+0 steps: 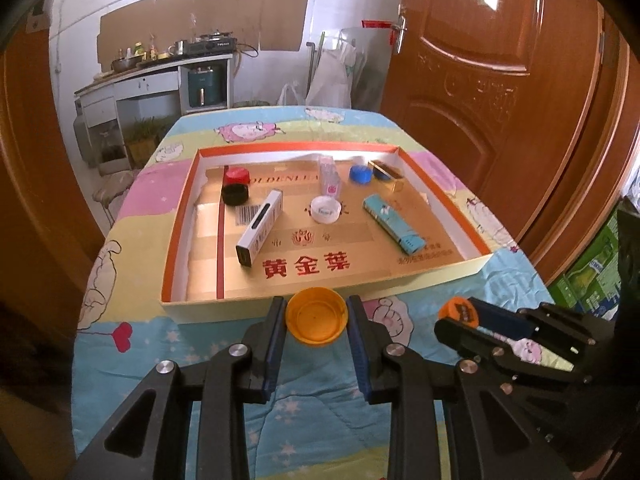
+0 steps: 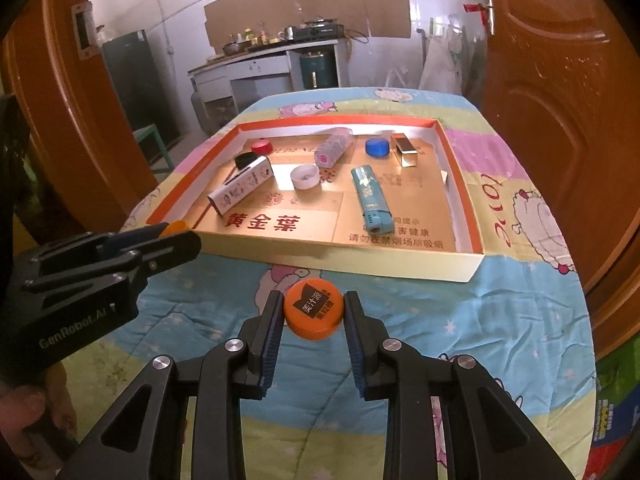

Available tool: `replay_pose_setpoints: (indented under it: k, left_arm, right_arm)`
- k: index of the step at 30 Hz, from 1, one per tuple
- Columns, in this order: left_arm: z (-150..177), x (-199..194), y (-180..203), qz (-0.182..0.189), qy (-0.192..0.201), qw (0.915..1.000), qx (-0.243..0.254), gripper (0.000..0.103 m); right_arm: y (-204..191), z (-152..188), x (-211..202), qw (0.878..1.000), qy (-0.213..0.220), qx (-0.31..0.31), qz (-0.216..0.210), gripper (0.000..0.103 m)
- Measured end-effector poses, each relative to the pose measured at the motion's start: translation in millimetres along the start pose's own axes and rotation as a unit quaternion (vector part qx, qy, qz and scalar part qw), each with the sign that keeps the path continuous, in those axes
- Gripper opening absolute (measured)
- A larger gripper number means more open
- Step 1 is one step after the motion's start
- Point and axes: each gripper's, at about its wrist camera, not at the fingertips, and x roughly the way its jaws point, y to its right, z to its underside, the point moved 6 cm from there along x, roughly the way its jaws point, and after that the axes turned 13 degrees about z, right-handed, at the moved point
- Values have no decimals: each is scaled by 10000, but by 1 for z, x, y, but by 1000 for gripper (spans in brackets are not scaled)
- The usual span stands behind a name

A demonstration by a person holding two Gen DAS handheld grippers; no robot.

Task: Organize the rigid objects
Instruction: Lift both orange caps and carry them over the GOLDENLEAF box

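- The left gripper (image 1: 316, 316) has its fingers set on either side of a yellow-orange cap (image 1: 316, 315) that faces open side up, and it looks clamped, held just in front of the near wall of the shallow box (image 1: 440, 268).
- The right gripper (image 2: 311, 314) pinches an orange cap (image 2: 314, 314) with printed lettering on top, likewise close to the box's front edge, above the cartoon-print cloth (image 2: 400, 320) covering the table.
- Whether either cap is lifted clear of the cloth I cannot tell.
- Already lying in the box: a red cap (image 1: 236, 176), a black cap (image 1: 235, 194), a white cap (image 1: 326, 209), a blue cap (image 1: 361, 173), a white lighter (image 1: 260, 232), a teal lighter (image 1: 394, 224), a clear bottle (image 1: 330, 180) and a small gold case (image 1: 386, 171).
- To my eye this is the carrying step: both caps gripped, neither yet inside.
- Next, each needs lifting over the front wall and setting on bare gold floor. The near left stretch by the red characters looks free, and so does the near right corner.
- Both grippers sit close together, so moving one at a time would avoid a bump.
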Motion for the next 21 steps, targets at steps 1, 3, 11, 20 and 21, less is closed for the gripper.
replay_pose_setpoints:
  k: [1, 3, 11, 20, 21]
  left_arm:
    - [-2, -2, 0, 6, 35, 10000, -10, 31]
    - [-5, -7, 1, 17, 99, 9999, -21, 31]
    - [-22, -21, 1, 45, 319, 9995, -64, 31]
    - [-40, -23, 4, 84, 465, 9989, -55, 31]
    - [-42, -23, 4, 87, 477, 9988, -45, 31]
  right_arm:
    - [-1, -1, -2, 10000, 16, -11, -1, 31]
    - [-2, -2, -5, 10000, 56, -23, -4, 31]
    - [-1, -13, -17, 9998, 209, -21, -12, 31]
    - [6, -33, -25, 9992, 409, 5, 40, 31]
    - [8, -36, -25, 9990, 440, 9, 47, 31]
